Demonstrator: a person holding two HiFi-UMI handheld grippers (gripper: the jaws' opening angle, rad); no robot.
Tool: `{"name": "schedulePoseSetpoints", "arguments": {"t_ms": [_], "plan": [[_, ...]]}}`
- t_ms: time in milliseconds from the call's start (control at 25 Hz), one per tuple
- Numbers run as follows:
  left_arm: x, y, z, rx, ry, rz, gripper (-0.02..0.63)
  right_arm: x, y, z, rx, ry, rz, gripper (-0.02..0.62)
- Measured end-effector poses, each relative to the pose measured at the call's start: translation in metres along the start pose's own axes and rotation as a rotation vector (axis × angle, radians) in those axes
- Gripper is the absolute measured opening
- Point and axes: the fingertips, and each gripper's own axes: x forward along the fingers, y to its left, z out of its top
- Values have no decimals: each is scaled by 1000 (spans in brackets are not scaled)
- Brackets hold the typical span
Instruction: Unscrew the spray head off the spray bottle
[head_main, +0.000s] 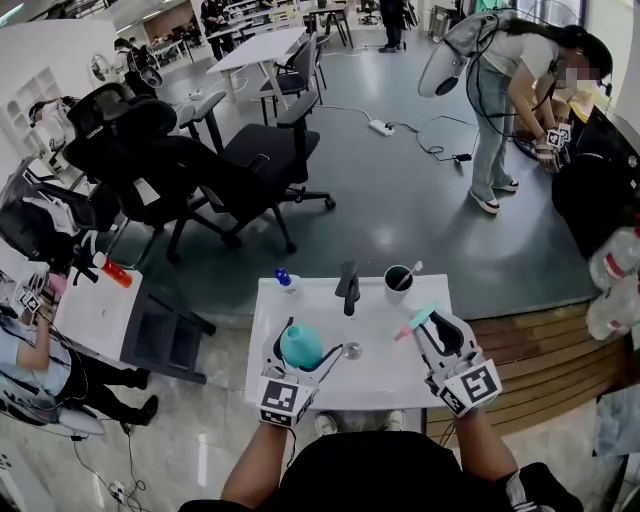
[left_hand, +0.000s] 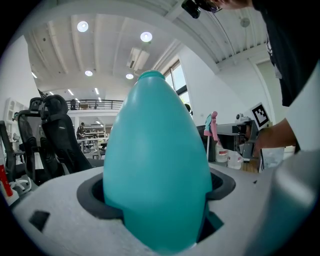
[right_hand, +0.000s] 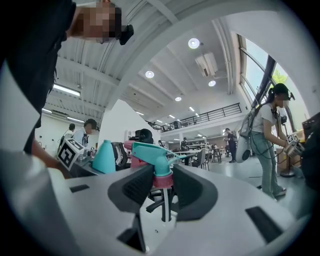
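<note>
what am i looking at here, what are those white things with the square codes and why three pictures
No robot arm here: a person stands at a white table and holds a two-jaw tool in each hand. The cubes with square codes are part of those tools.

The head view comes from a camera on the person's head, looking down. The other two come from a camera riding on each tool, looking along its jaws.

The left hand-held gripper is clamped on a teal bottle, which has no top on it. The right hand-held gripper grips the spray head by its pink collar, with the tube hanging free, so the head is already off the bottle.

On the table stand a black cup and a small blue-capped container. Chairs and other people are in the background.
</note>
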Motion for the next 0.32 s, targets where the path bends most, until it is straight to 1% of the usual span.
{"name": "schedulePoseSetpoints", "arguments": {"t_ms": [320], "plan": [[1, -2, 3, -1, 11, -5, 474, 2, -2, 4, 1, -5, -14, 130]]}}
